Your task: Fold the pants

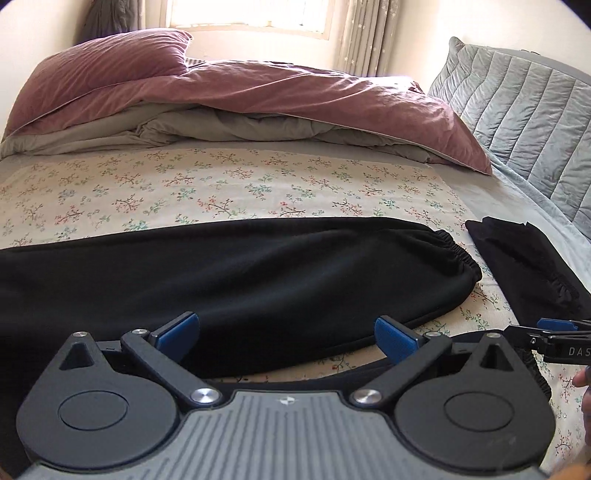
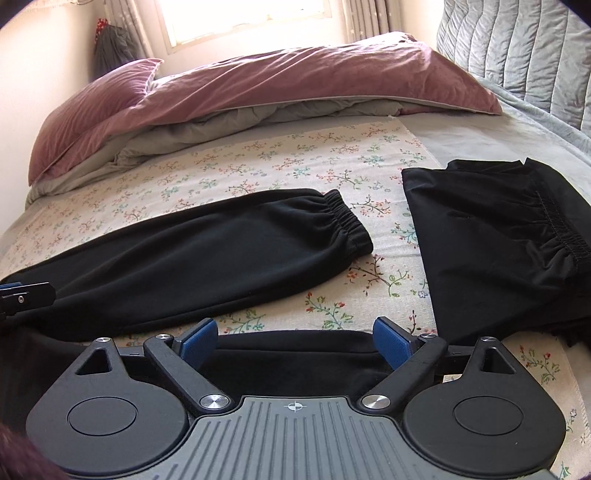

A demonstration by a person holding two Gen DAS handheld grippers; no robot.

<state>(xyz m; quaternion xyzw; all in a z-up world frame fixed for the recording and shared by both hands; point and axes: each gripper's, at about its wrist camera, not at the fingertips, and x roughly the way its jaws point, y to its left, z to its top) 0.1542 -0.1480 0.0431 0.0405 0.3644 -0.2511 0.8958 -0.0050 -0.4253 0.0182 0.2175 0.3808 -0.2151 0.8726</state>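
Nearest in each wrist view is the tool itself. The left tool (image 1: pixel 286 334) hangs with its blue pads spread wide, nothing pinched between them, above the black pants (image 1: pixel 236 273). The right tool (image 2: pixel 293 341) is likewise released, its pads wide apart over a dark strip of the same cloth at the near edge, with no fabric caught. In the left view the right tool's side shows at the far right, where the white letters "DAS" can be read on its black body before the frame cuts them off; no other writing is legible, only small crosshair marks on the grey housings. The pants lie on the bed's floral sheet (image 2: pixel 258 162), one leg stretched flat across it and ending in a gathered elastic cuff (image 2: pixel 343 218); the second leg seems to run along the near edge under the tools, so the legs do not look stacked yet. I judge the folding to be at an early stage: the garment is spread out and let go, while bringing the legs together and doubling the length is still to do. Just to the right, apart from the cuff, sits a folded black garment (image 2: pixel 491 236) with a gathered waistband, apparently already finished. Further off lie a mauve duvet (image 1: pixel 258 96) and pillow (image 1: pixel 110 59), a quilted grey headboard (image 1: pixel 524 122), and a bright window (image 1: pixel 243 14).
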